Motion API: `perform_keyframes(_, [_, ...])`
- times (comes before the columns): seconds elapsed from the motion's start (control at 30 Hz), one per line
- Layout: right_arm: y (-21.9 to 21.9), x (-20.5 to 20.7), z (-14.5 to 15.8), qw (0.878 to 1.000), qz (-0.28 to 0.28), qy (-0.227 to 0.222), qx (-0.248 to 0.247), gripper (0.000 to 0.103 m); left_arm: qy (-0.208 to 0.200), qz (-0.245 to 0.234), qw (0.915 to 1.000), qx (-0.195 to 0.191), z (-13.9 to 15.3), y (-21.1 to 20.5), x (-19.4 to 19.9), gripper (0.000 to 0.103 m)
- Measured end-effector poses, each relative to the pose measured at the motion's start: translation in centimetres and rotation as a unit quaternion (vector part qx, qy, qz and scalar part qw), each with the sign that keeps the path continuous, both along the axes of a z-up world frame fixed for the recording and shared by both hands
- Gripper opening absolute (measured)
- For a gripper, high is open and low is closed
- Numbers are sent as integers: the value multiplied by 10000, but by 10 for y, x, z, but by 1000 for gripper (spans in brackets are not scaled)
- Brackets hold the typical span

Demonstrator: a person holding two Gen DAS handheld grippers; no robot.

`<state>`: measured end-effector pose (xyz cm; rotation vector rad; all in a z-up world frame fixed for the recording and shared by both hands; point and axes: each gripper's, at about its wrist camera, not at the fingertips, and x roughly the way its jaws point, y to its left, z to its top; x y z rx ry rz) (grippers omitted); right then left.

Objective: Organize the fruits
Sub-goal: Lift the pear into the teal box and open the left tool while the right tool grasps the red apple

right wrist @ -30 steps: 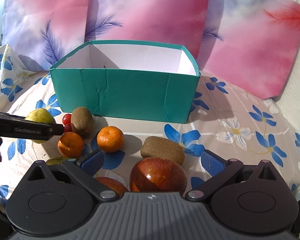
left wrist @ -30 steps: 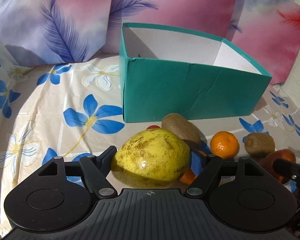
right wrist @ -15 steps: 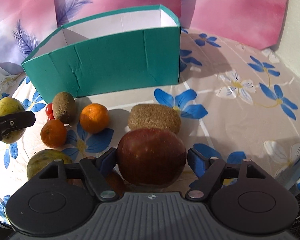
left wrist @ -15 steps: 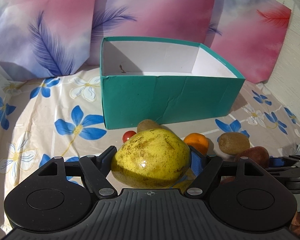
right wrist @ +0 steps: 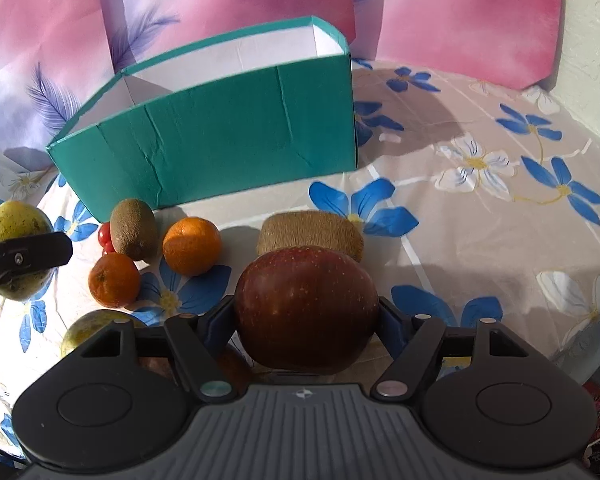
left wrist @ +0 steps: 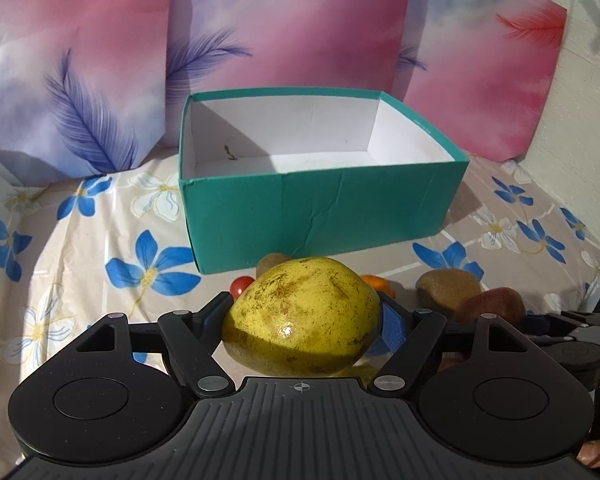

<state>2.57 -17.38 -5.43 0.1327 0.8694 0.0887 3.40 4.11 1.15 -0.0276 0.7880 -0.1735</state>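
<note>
My left gripper (left wrist: 305,309) is shut on a speckled yellow pear (left wrist: 300,322), held above the flowered cloth in front of the teal box (left wrist: 320,208). The box's white inside shows nothing in it. In the right wrist view the same pear (right wrist: 10,222) hangs at the far left behind one black left finger (right wrist: 24,256). My right gripper (right wrist: 306,316) has a dark red apple (right wrist: 306,300) between its jaws. They are closing, and both blue pads touch the apple's sides. The teal box (right wrist: 220,140) stands beyond it.
Loose fruit lies on the cloth before the box: two kiwis (right wrist: 134,229) (right wrist: 310,232), two oranges (right wrist: 192,246) (right wrist: 114,280), cherry tomatoes (right wrist: 105,234) and a greenish fruit (right wrist: 88,328). Pink feather-print boards (left wrist: 284,28) stand behind the box. A white wall (right wrist: 596,40) stands at right.
The left gripper rose with the pear, so the box's inside shows more. The right gripper's jaws came in from wide apart onto the apple and the view rolled.
</note>
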Motion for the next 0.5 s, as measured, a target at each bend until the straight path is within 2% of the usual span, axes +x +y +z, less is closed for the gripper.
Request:
perform_keyframes(0.3, [-3,-7,24,9988,-8,-486,-115,73,-666,348,9969,242,51,-14,39,80])
perform_keyframes(0.5, [-4,-14,39,9970,-29,-766,-124,73,-795,820,9928,368,56,-17,79,80])
